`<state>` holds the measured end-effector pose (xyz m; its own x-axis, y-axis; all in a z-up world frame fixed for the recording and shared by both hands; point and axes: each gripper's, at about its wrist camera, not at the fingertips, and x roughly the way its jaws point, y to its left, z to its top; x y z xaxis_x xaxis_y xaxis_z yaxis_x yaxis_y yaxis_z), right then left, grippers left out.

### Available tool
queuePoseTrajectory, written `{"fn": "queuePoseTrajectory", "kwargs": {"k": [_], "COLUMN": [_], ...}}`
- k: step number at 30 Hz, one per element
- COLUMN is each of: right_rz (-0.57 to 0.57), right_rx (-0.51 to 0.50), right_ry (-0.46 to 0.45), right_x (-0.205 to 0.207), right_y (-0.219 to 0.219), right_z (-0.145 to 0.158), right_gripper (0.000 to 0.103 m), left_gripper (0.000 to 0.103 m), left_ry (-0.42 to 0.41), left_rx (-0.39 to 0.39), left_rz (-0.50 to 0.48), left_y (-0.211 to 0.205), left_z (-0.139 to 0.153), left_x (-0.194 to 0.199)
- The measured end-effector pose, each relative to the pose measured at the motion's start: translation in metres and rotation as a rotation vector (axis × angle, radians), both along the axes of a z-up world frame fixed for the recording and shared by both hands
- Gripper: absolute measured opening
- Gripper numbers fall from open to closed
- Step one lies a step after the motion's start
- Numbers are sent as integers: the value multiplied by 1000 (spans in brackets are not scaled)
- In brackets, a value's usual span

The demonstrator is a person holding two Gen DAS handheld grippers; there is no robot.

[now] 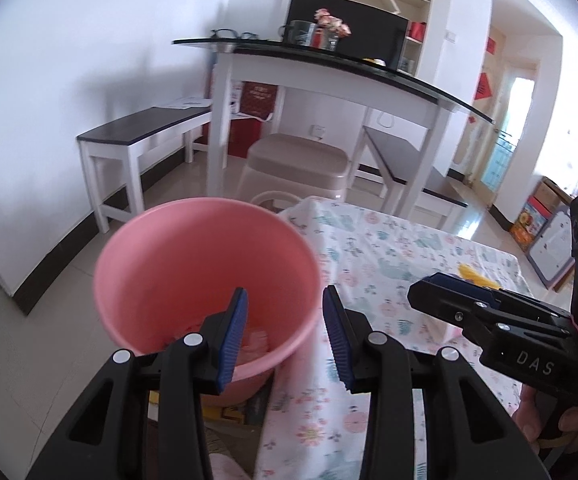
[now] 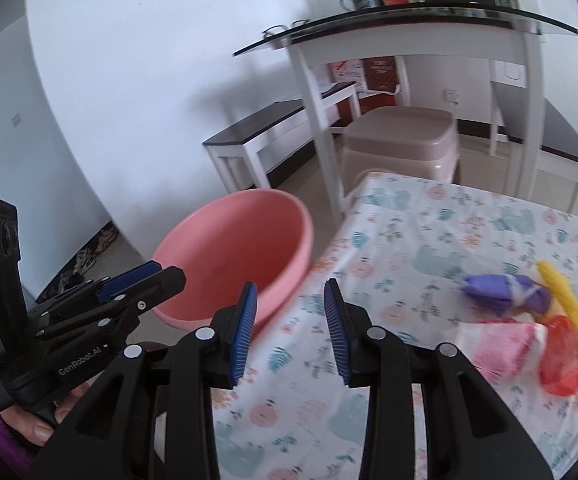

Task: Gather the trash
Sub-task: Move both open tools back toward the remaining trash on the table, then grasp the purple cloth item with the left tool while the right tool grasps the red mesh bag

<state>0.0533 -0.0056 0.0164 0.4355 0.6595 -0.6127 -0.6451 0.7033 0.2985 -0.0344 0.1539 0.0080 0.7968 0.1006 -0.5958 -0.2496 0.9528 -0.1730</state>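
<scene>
A pink plastic bin stands beside the left edge of a table with a floral cloth; some pale trash lies at its bottom. My left gripper is open and empty above the bin's right rim. My right gripper is open and empty over the table's left edge, next to the bin. On the cloth to the right lie a purple wrapper, a yellow piece, a pink packet and a red plastic bag.
A white dining table with a dark glass top stands behind, with white benches and a beige plastic stool. Shoes lie by the wall. Boxes stand at the far right.
</scene>
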Motion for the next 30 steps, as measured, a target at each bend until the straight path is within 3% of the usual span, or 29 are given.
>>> {"fn": "queuePoseTrajectory", "kwargs": {"k": [20, 30], "right_rz": [-354, -468], "right_rx": [-22, -20], "right_ry": [4, 33], "right_x": [25, 37], "right_y": [-153, -205], "right_z": [-9, -23], "right_gripper": [36, 36], "left_gripper": [38, 38], "left_ry": [35, 84], "left_rx": [-6, -20], "left_rz": [-254, -353], "left_y": [-84, -119], "left_z": [-15, -24], "left_x": [44, 94]}}
